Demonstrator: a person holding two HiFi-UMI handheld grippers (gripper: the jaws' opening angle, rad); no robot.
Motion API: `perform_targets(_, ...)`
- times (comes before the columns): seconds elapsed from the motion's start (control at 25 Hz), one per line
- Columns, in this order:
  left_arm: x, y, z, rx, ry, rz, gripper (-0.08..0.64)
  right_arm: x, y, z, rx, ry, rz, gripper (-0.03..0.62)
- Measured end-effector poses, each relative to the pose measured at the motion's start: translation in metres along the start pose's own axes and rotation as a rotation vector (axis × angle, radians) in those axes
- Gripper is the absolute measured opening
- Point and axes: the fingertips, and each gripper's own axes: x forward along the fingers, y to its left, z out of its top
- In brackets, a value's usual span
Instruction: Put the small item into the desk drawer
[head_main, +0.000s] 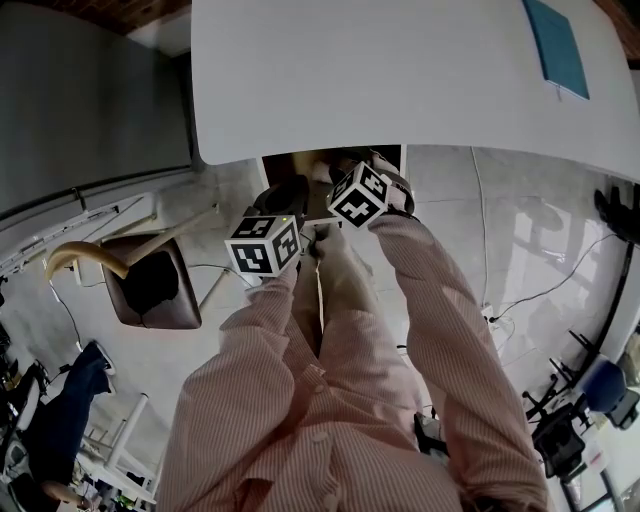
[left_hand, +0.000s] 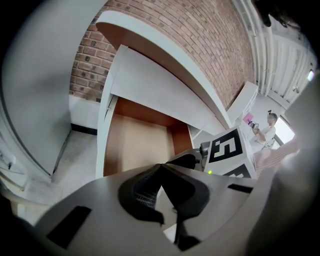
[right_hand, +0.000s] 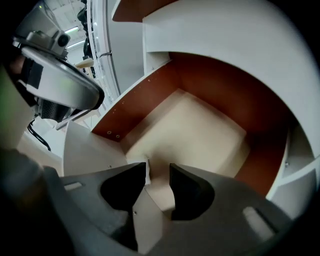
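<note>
The desk drawer (head_main: 330, 172) stands pulled out under the white desk's (head_main: 400, 70) near edge. Its red-brown walls (right_hand: 225, 85) and pale beige bottom (right_hand: 195, 130) show nothing lying inside. My right gripper (right_hand: 157, 174) hangs open over the drawer's front corner. A thin pale sliver shows by its left jaw, and I cannot tell what it is. My left gripper (left_hand: 161, 167) is shut, its jaws meeting at the tips, held back from the drawer (left_hand: 137, 145). The marker cubes of the left gripper (head_main: 265, 243) and the right gripper (head_main: 360, 195) sit side by side. No small item is clearly visible.
A brown chair (head_main: 150, 285) stands on the floor to the left. A blue sheet (head_main: 558, 45) lies at the desk's far right corner. Cables (head_main: 540, 290) run over the floor on the right. A brick wall (left_hand: 200, 30) backs the desk.
</note>
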Motion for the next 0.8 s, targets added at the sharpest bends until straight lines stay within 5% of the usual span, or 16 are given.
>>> perform_targets(0.32, -0.037, -0.022, 0.011, 0.034, -0.003, -0.004, 0.001, -0.054, 0.010, 0.009, 0.049, -0.083, -0.057, 0.010)
perform_targets(0.52, -0.058, -0.037, 0.028, 0.128, -0.007, -0.019, 0.002, -0.092, 0.013, 0.024, 0.121, -0.167, -0.061, 0.008)
perform_targets(0.8, -0.096, -0.059, 0.047, 0.153, -0.056, -0.056, 0.000, -0.155, 0.013, 0.052, 0.214, -0.323, -0.092, 0.007)
